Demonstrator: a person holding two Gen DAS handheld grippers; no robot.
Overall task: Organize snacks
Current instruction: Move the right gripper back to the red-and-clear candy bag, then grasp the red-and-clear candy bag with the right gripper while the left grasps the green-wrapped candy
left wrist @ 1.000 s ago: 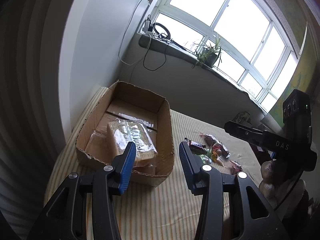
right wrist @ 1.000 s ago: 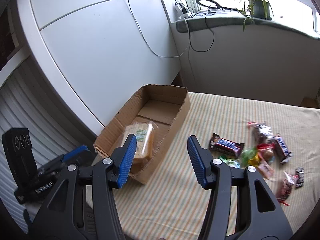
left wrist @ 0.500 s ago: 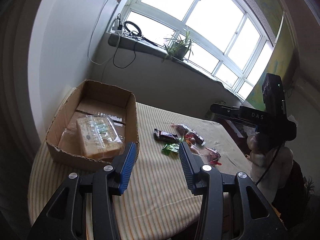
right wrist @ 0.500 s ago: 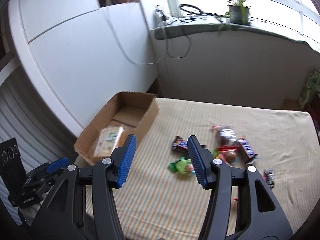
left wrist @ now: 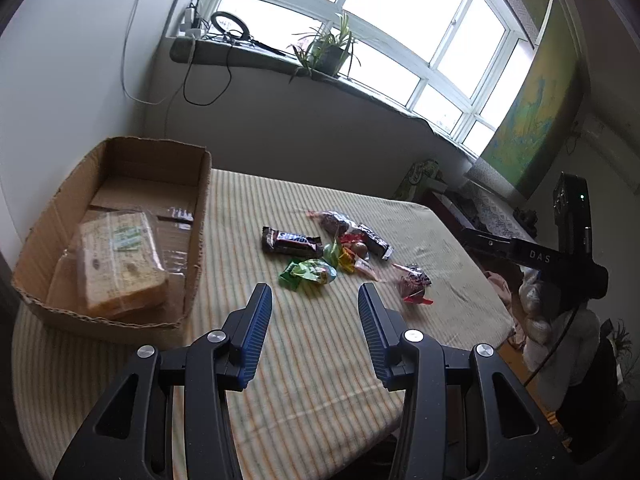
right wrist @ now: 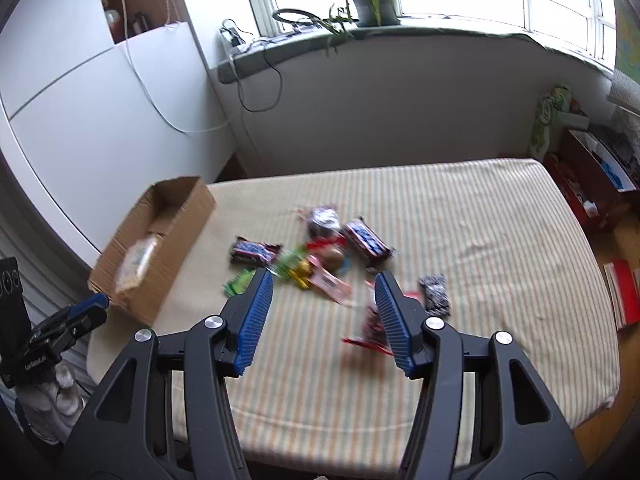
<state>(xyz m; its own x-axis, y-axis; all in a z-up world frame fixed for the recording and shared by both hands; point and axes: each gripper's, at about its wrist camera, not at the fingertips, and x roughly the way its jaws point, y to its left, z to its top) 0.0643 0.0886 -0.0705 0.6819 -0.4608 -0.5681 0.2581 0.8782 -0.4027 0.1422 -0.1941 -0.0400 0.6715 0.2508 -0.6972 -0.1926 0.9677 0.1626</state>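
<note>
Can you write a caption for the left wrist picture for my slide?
Open left gripper hovers above a striped table, snack pile ahead, wrapped bread in the cardboard box.

Daylight only, entering through the window (left wrist: 400, 32), which is blown out to near white in both views; no detail visible outside. Wall below the windowsill (right wrist: 360, 36) is backlit, grey and dim. Light on the striped bedcover (left wrist: 320, 360) is soft and even, with faint shadows under the snack pile (left wrist: 340, 252). Interior of the cardboard box (left wrist: 120, 184) is darker on its window-side wall.

Left wrist view: sharp across the centre. Right wrist view: motion blur smears the snack wrappers (right wrist: 320, 256) and the box; the gripper fingers (right wrist: 256, 312) stay crisp. Strong fisheye bowing of straight edges, with black vignette in all corners of both views.
</note>
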